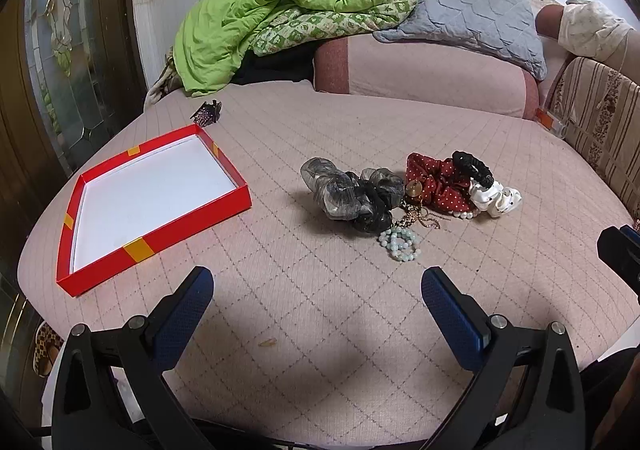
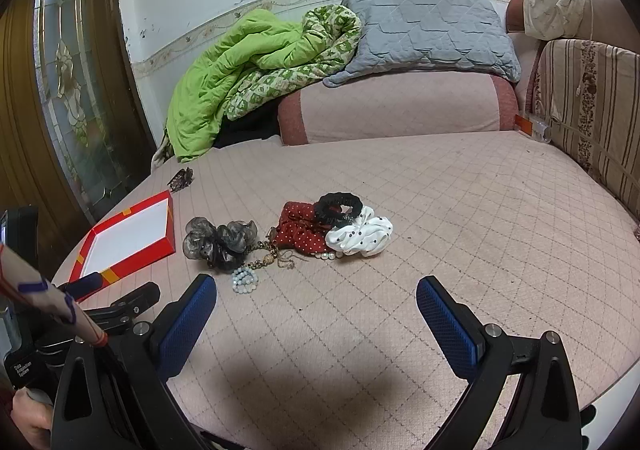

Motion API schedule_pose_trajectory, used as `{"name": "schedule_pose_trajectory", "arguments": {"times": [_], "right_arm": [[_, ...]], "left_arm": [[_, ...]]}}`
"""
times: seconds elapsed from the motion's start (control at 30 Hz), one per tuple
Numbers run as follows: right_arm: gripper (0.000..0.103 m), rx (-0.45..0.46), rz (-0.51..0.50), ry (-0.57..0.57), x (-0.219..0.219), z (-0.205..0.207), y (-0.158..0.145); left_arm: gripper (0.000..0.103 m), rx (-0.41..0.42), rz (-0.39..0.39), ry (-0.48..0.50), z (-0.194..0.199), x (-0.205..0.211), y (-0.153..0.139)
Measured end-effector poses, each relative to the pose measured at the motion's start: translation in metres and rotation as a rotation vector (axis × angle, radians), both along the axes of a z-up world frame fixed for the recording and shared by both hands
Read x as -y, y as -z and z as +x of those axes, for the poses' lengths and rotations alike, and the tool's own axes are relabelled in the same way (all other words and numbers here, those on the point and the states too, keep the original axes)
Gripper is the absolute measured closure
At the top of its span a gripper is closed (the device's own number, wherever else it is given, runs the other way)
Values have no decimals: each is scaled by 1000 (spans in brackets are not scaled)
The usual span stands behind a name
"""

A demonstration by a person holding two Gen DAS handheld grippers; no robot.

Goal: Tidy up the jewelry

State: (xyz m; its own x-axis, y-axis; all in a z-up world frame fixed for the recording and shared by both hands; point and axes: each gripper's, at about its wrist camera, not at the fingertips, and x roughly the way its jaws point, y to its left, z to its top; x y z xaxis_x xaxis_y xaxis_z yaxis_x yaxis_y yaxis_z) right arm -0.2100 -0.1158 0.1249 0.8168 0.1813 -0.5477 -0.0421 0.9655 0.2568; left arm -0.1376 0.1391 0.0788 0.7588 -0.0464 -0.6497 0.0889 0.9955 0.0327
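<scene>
Both claws hang over the near edge of the bed, side by side. The left claw is spread wide with nothing between its blue pads, and the right claw is just as wide and just as bare. Past them, toward the middle of the bed, the jewelry lies in a loose heap: a pale green bead bracelet nearest, then a tangle of gold chain and a short run of white pearls peeping from under the cloth pieces. Touching these are a grey and black gauze scrunchie, a red dotted scrunchie, a black scrunchie lying on top of the red one, and a white dotted scrunchie. Toward the left edge of the bed, well apart from the heap, sits a shallow red box with a white floor, holding nothing. Just beyond its far corner lies a dark hair clip. At the far edge are a green quilt, a grey pillow and a pink bolster.
</scene>
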Motion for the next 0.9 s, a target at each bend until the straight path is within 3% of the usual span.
{"name": "schedule_pose_trajectory", "arguments": {"times": [0.6, 0.9], "right_arm": [[1, -9, -13, 3, 2, 1, 2], [1, -76, 26, 10, 16, 12, 13]], "left_arm": [[0, -8, -6, 0, 2, -4, 1], [0, -77, -119, 59, 48, -17, -1]]}}
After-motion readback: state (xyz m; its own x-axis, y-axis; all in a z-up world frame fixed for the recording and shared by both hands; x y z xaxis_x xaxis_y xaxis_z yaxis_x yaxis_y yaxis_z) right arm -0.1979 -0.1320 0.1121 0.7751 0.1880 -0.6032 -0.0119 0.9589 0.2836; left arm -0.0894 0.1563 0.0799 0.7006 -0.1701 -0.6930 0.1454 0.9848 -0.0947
